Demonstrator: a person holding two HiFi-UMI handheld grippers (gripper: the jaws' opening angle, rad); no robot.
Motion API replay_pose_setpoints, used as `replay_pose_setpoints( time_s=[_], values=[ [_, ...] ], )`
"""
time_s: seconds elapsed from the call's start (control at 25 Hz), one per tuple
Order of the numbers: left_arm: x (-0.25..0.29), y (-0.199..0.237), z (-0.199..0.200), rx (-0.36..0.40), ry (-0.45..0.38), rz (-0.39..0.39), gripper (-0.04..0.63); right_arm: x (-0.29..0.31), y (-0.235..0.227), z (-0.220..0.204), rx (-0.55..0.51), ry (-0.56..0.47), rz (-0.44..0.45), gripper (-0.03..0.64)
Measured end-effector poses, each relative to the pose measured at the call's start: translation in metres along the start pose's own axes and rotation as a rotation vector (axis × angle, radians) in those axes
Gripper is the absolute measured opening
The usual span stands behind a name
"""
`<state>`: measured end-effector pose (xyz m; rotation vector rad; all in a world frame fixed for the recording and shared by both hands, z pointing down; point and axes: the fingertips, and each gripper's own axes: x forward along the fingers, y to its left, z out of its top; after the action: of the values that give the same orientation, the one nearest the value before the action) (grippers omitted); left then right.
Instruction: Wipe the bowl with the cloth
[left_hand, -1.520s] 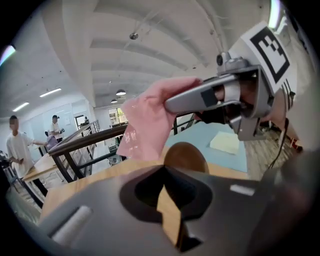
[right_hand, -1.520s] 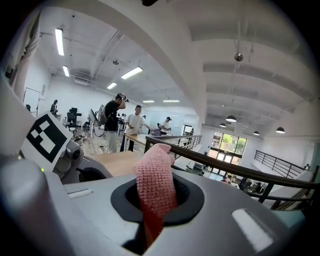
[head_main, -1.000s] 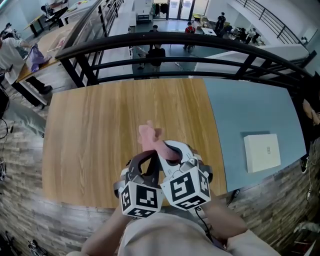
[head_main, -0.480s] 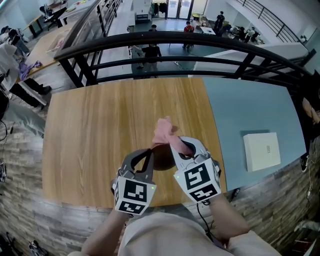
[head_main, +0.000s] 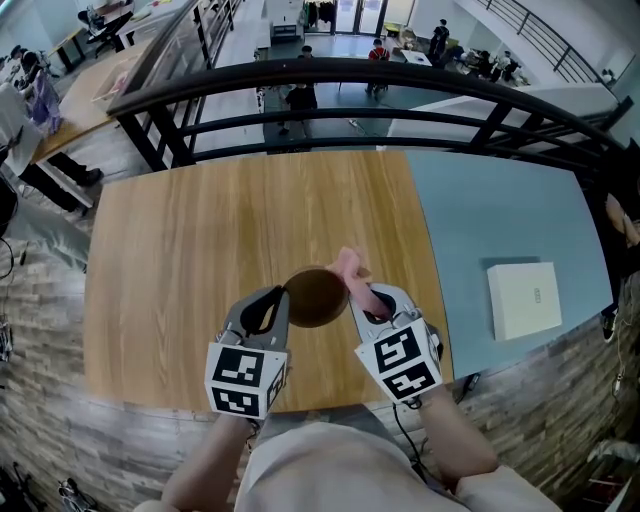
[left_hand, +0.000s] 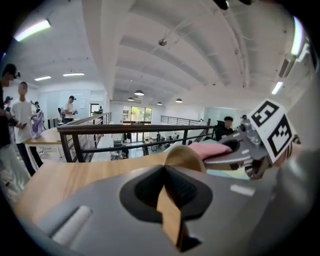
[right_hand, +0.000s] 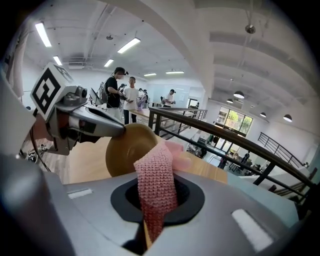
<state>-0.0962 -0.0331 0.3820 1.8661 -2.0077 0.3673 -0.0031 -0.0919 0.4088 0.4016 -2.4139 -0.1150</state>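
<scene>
I look down on a light wooden tabletop. Just beside it on the right is a blue-grey surface, with a flat white box lying on it. Behind both runs a black railing — past it, people are on a lower floor. Grey plank flooring borders the table's left edge.

Wooden table sits right up against a blue-grey top on its right, and a flat white box lies on that one.
</scene>
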Motion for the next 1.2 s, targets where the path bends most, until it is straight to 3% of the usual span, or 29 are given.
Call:
replay_pose_setpoints(
  time_s=[0.36,0.76,1.0,1.2],
  values=[
    [0.000,0.009,0.009,-0.161,-0.049,-0.003,0.006,0.007,0.044,-0.016,-0.004,0.031,0.099,0.014],
    [0.003,-0.005,0.026,-0.209,-0.104,-0.033,0.006,0.017,0.098,-0.002,-0.014,-0.005,0.216,0.014],
    [0.005,-0.015,0.018,-0.225,-0.085,-0.062,0.008,0.019,0.116,0.009,0.064,-0.045,0.293,0.014],
    [0.004,-0.003,0.012,-0.246,-0.080,-0.045,0.008,0.021,0.110,0.004,0.062,-0.040,0.260,0.014]
  ],
)
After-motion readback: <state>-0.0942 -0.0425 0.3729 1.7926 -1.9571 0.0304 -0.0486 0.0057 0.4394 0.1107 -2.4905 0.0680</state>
